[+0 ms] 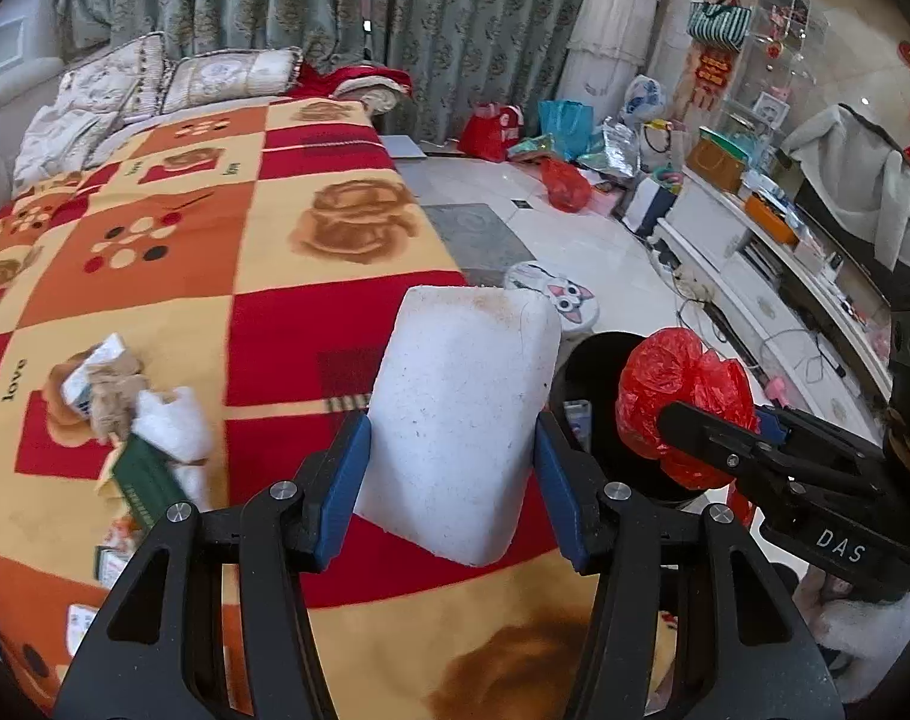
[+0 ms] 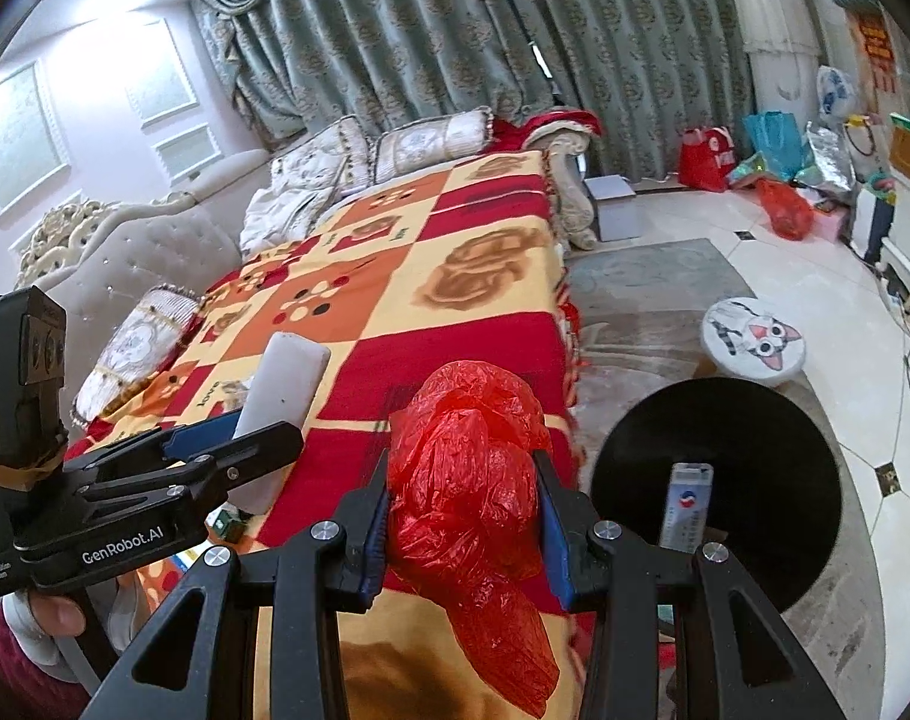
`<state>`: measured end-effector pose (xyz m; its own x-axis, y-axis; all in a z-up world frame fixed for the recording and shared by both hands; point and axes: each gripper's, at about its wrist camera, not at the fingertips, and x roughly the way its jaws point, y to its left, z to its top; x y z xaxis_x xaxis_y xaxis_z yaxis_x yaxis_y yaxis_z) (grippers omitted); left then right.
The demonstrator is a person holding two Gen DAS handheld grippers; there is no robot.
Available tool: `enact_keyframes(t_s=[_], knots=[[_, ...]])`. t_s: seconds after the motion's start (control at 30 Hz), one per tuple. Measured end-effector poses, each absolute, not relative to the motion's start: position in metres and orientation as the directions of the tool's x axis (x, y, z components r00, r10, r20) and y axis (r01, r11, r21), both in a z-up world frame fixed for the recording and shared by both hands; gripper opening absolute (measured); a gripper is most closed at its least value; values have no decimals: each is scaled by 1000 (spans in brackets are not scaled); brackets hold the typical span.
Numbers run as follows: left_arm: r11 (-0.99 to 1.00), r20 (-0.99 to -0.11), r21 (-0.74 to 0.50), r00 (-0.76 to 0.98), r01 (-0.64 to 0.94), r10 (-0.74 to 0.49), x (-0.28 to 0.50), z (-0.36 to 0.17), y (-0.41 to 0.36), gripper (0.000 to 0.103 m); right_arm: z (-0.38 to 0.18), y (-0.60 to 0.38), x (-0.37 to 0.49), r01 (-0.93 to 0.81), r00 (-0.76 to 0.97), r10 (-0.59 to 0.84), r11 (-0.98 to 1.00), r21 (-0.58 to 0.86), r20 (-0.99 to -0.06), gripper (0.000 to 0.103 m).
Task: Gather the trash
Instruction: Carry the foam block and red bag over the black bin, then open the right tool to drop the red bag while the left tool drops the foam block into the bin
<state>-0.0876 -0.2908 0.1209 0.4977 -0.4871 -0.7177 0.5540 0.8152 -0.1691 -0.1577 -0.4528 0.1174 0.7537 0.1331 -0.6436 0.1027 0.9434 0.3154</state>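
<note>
My left gripper [image 1: 453,468] is shut on a white foam block [image 1: 463,414] and holds it above the blanket's right edge; it also shows in the right wrist view [image 2: 284,384]. My right gripper [image 2: 463,516] is shut on a crumpled red plastic bag [image 2: 463,474], held above the blanket edge next to a black trash bin [image 2: 718,480]. In the left wrist view the red bag [image 1: 682,396] hangs over the bin [image 1: 586,378]. A carton [image 2: 685,504] stands inside the bin. A pile of paper and packaging scraps [image 1: 137,426] lies on the blanket at the left.
The checked red, orange and yellow blanket [image 1: 215,252] covers a sofa with cushions [image 1: 227,75] at the back. A cat-face stool [image 2: 754,339] stands on the tiled floor beyond the bin. Bags [image 1: 565,183] lie by the curtains. A white TV cabinet [image 1: 754,276] runs along the right.
</note>
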Motion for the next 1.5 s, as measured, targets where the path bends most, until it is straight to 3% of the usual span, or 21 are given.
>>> enact_keyframes(t_s=[0.67,1.5], knots=[[770,-760,-179,411,612,-503,-83,98,-372,53,103,-521,-177,244,735,2,932,267,-678,40],[740,-799,-202,329,641,-503,-72,67,-435,53,70,-574,-175,337,700,-25,893,299,-714,40]])
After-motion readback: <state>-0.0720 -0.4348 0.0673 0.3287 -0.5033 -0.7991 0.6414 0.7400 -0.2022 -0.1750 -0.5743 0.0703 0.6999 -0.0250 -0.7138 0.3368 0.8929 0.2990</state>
